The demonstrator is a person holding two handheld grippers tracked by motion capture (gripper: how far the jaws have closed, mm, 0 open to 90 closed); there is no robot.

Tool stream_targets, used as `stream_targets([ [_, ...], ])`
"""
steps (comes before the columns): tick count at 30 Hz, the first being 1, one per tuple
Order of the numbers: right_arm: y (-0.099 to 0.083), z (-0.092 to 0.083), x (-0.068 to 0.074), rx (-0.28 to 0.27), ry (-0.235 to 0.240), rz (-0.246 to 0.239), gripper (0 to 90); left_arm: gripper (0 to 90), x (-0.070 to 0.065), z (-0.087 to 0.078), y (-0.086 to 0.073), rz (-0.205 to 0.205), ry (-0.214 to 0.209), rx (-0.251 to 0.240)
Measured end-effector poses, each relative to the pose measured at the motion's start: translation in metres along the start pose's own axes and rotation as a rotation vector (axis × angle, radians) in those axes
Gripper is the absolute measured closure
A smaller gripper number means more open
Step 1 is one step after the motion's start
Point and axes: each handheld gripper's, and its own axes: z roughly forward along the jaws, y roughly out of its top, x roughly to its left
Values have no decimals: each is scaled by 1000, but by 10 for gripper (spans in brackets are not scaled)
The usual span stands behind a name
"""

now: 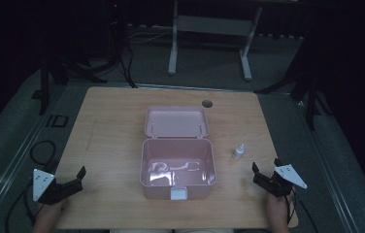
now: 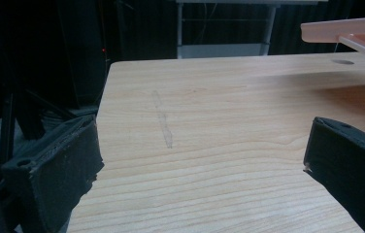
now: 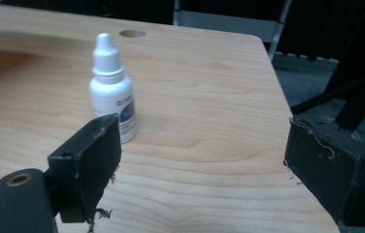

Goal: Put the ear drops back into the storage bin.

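Both grippers (image 1: 75, 177) (image 1: 266, 171) wide open, holding nothing.

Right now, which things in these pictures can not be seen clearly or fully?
- Label on the small white bottle: right gripper view, the print is too small and the near jaw covers its lower corner.
- Pink box: high view, glare on its floor blurs whatever lies inside.
- Box lid: left gripper view, cut off by the right edge.
- Floor behind the table: high view, too dark.
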Motion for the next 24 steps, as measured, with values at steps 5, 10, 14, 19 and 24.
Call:
stream_targets([
  [5,3,1,2,13,22,-16,128,4,0,0,0,0,1,-1],
  [10,10,0,3,61,46,-12,135,4,0,0,0,0,0,0],
  [14,14,2,4,143,43,-2,136,4,0,0,0,0,-2,0],
  [19,22,2,1,234,91,20,133,4,0,0,0,1,-7,2],
  [24,29,2,-1,364,114,23,124,4,0,0,0,2,-6,1],
])
